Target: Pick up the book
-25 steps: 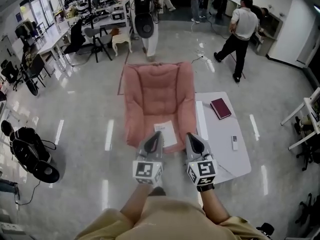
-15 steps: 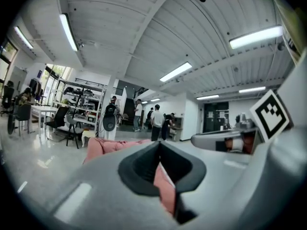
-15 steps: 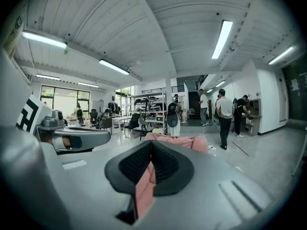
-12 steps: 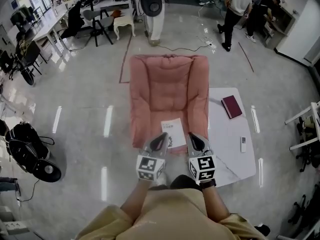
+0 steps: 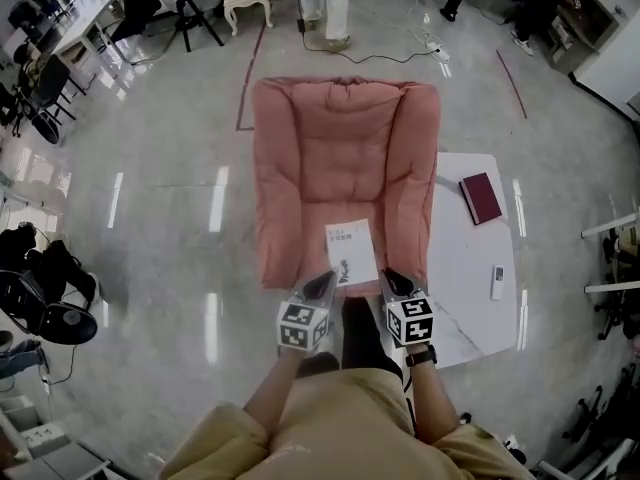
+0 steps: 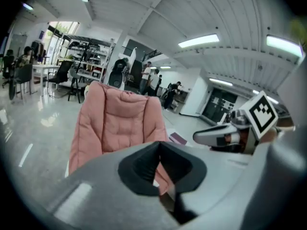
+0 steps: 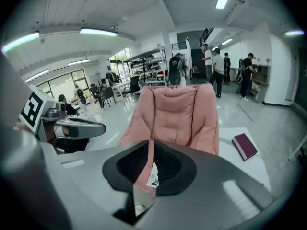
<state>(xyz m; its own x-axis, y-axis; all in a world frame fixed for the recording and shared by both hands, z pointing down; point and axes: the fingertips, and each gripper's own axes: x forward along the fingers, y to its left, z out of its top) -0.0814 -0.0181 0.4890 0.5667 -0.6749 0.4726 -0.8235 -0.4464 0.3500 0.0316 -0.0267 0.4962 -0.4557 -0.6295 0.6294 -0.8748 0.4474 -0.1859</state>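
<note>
A white booklet [image 5: 351,251] lies flat on the seat of a pink padded chair [image 5: 345,148]. A maroon book [image 5: 481,197] rests on the white table [image 5: 470,268] to the chair's right, and shows again as the maroon book [image 7: 244,146] in the right gripper view. Both grippers hover at the seat's front edge, just short of the booklet. My left gripper [image 5: 322,283] is shut and empty. My right gripper [image 5: 395,281] is opening: a narrow slit shows between its jaws [image 7: 152,145], with nothing in it. A sliver of the booklet [image 7: 152,176] is visible through that slit.
A white remote [image 5: 497,282] lies on the table's near part. The person's dark trouser leg [image 5: 360,333] is below the grippers. Chairs and desks [image 5: 60,38] stand at the far left, bags [image 5: 40,288] on the floor to the left, and people at the back.
Both grippers have dropped and come close to the chair's front edge, side by side. The head view has tilted down, so the chair and booklet appear larger and nearer.
</note>
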